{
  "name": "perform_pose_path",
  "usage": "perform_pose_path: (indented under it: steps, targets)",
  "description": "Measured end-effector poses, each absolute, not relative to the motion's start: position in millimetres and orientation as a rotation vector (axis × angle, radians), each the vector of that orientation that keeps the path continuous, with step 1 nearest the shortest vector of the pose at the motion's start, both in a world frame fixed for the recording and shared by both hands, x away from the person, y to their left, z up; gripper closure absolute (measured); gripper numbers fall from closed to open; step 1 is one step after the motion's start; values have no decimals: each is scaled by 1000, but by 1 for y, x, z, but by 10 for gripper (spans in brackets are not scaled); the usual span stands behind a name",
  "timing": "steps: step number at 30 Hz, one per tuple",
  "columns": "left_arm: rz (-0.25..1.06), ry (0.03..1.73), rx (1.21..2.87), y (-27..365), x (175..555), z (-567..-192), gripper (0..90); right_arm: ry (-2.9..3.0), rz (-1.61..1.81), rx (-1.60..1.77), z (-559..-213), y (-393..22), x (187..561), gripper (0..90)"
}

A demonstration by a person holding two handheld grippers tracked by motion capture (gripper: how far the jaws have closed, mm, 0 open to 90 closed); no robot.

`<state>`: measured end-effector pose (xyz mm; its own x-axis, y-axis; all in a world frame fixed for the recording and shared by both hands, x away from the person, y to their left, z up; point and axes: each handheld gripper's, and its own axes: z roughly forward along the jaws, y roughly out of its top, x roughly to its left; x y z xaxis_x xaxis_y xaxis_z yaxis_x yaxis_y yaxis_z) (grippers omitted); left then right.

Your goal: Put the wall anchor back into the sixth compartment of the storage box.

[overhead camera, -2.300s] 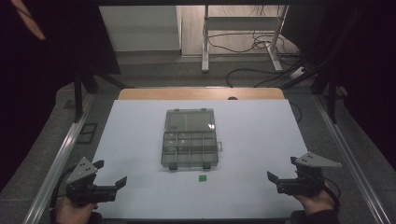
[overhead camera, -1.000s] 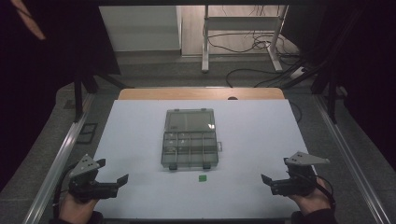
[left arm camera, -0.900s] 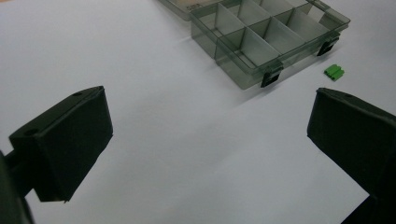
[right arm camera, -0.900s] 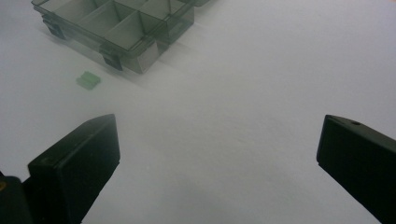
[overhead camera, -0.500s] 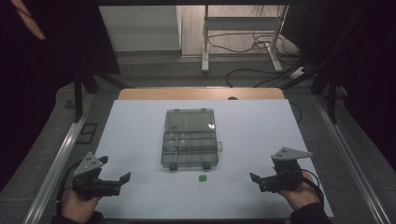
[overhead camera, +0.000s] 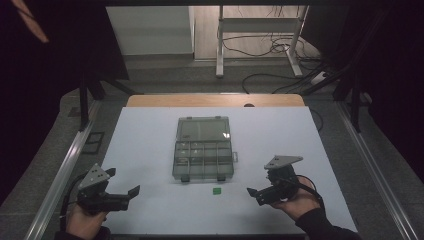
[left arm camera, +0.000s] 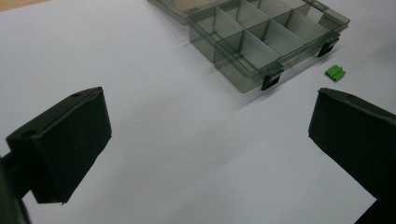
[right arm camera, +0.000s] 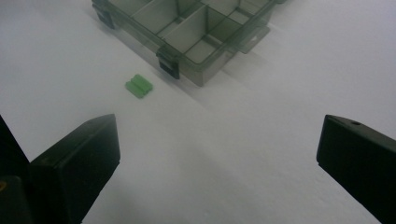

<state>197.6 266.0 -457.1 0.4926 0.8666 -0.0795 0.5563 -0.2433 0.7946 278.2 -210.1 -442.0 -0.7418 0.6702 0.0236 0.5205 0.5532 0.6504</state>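
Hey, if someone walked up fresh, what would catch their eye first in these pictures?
Probably the smoky clear organizer box lying open in the middle of the white table, its divided tray nearest the person. Next, the tiny green part alone on the table just in front of the box. Then the two open grippers at the near edge: the left gripper at the left corner, the right gripper closer in, pointing toward the green part.
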Motion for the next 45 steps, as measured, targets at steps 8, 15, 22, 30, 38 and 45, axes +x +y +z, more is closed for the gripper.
perform_pose_path:
  steps: [8,15,22,30,38,45]
  targets:
    - [483,1176,1933,267,198,-457,0,2612,905,952,-446,-191,284,93]
    - [482,1172,1938,266,198,-457,0,2678,880,906,-450,-178,290,195]
    - [481,1167,1942,266,198,-457,0,2780,853,818,-457,-163,297,401]
    - [485,1159,1949,265,198,-457,3,2864,822,756,-467,-147,303,588]
    - [490,1151,1956,264,198,-457,6,2912,779,662,-476,-127,309,750]
    - [494,1148,1959,264,197,-457,6,2928,728,555,-486,-107,313,794]
